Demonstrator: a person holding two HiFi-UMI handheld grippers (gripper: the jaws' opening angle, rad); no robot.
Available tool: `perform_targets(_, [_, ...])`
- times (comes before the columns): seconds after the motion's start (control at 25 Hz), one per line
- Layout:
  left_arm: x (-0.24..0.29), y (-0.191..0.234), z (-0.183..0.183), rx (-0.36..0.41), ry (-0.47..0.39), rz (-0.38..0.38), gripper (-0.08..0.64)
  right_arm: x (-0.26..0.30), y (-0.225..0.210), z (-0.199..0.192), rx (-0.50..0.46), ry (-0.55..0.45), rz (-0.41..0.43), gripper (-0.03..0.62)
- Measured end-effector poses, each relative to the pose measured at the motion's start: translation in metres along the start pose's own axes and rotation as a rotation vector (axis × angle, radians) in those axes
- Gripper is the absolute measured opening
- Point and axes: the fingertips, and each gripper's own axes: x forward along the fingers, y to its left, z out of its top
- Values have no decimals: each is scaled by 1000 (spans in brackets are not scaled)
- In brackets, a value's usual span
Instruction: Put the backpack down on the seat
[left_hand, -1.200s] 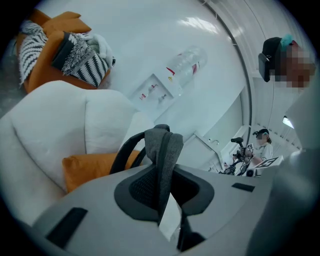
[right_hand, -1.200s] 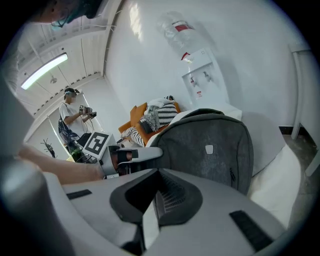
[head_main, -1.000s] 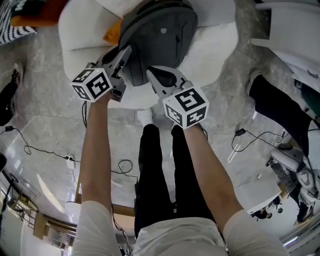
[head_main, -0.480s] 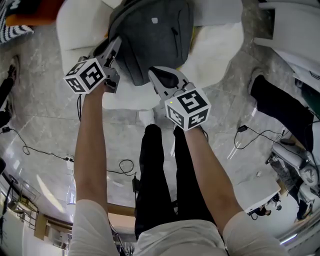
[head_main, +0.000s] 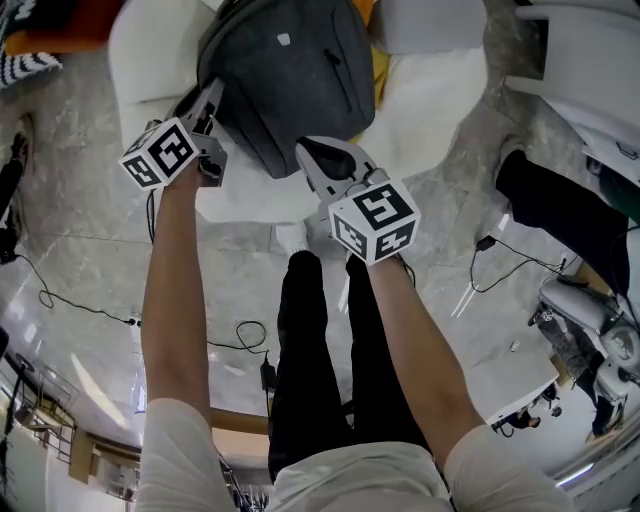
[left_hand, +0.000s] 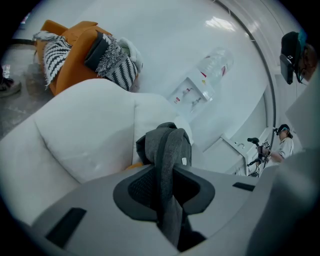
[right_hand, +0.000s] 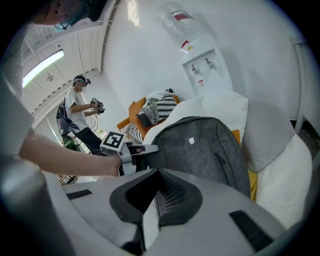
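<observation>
Curved white wall (left_hand: 165, 35) ahead of left jaws, w/ water dispenser (left_hand: 197, 87) against it, slightly right of their line. Orange chair (left_hand: 67, 45) w/ striped throw (left_hand: 55, 57) far up-left of them. Grey marble floor (head_main: 80, 260) w/ black cables (head_main: 245, 335) below both. Ceiling strip light (right_hand: 44, 66) up-left of right jaws.
</observation>
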Motion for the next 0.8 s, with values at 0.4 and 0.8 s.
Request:
perform_targets(0.4, [-7,29,-8,-36,-3,55,78,8,7,-10,4,29,11,23])
perform_targets(0.8, [-8,36,-10,-70,-3,85,97,1,0,-13,-9,49,8,23])
